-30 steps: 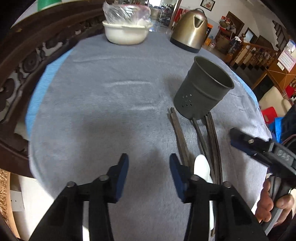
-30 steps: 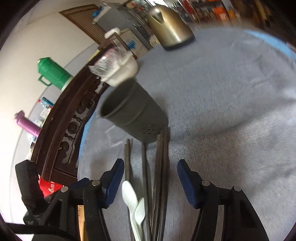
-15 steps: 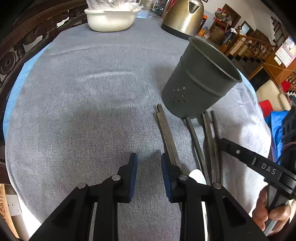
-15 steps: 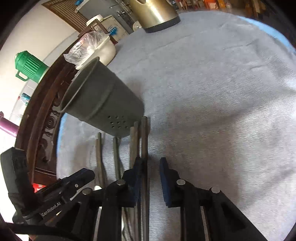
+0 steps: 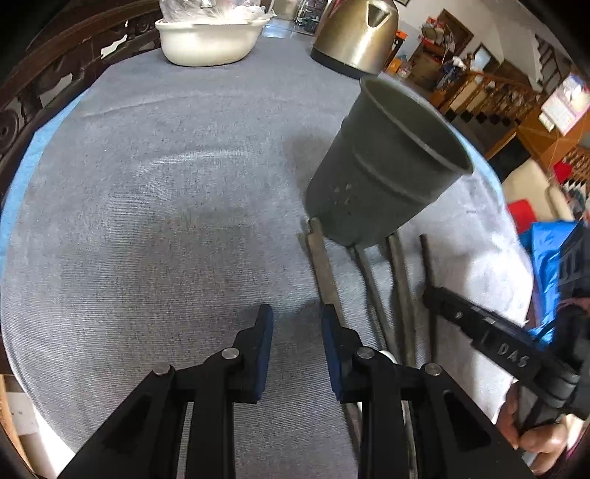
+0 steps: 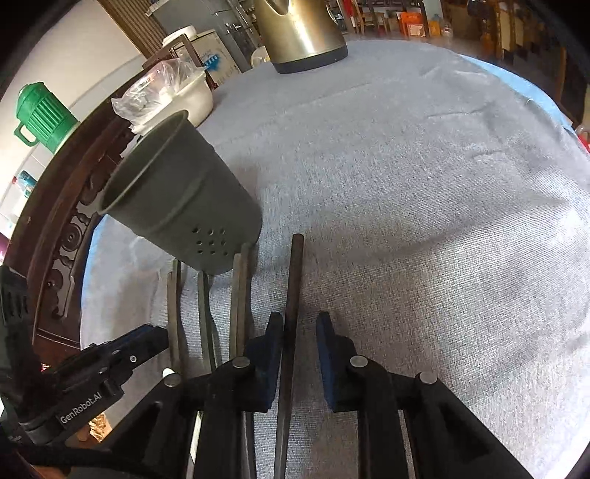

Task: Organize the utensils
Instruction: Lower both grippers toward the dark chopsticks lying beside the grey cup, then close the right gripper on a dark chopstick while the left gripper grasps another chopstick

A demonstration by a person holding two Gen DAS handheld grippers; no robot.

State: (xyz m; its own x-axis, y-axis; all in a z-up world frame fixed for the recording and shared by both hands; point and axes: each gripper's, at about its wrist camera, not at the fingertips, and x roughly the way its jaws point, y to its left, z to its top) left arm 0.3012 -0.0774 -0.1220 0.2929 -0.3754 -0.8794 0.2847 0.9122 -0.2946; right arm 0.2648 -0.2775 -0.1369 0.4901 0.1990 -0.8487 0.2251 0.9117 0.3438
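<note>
The right hand-held gripper [image 6: 297, 331] has just narrowed around 1 chopstick [image 6: 293, 280], contact unclear. The left hand-held gripper [image 5: 297, 324], narrow and empty, hides the spoon [image 5: 385, 355]. Left of the holder [image 5: 383, 162], the surface [image 5: 166, 206] is free.

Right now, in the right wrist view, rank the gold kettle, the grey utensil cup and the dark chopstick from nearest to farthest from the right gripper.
1. dark chopstick: between the right gripper fingers, nearest.
2. grey utensil cup: ahead, to the left, standing on the cloth.
3. gold kettle: far edge of the table, farthest.
</note>
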